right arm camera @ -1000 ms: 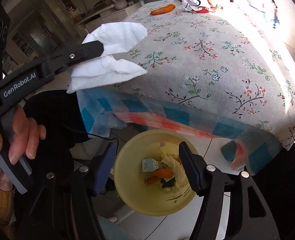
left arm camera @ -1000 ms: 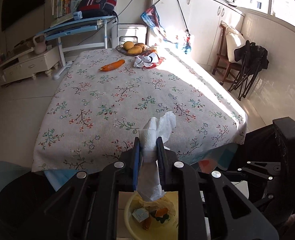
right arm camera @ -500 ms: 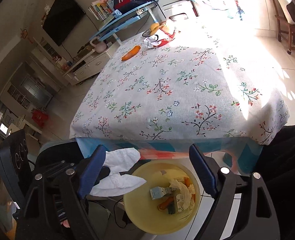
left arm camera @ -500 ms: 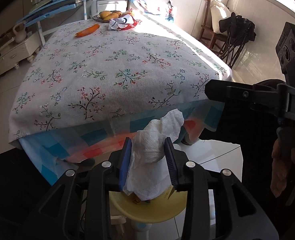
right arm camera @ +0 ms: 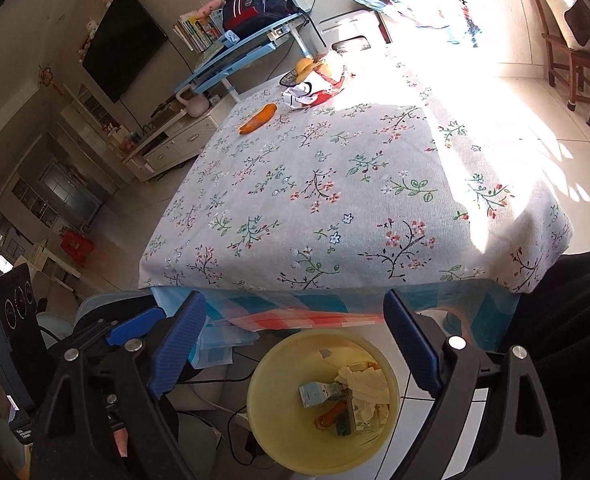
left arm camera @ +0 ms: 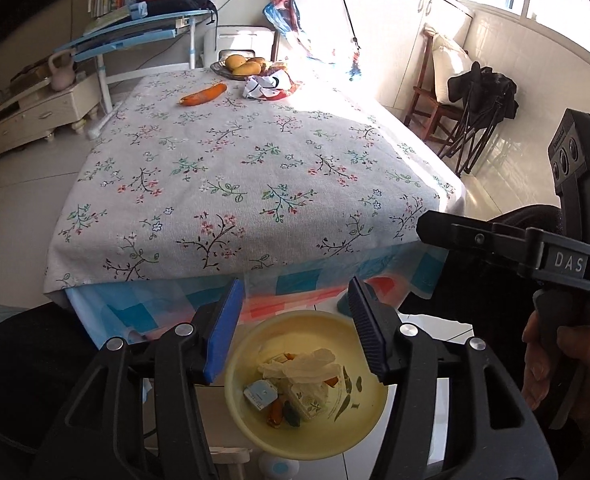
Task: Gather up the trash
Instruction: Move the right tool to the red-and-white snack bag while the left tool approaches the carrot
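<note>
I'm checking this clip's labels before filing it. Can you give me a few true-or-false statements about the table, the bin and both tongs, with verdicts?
1. The left tongs grip a white tissue. False: their jaws are opening with nothing between them; the tissue lies in the yellow bin.
2. A carrot lies on the floral tablecloth. True.
3. The yellow bin stands on the table. False: it sits below the table's near edge.
4. The right tongs hold nothing. True: their jaws are opening, empty.
5. A fruit bowl sits at the table's far end. True.
</note>
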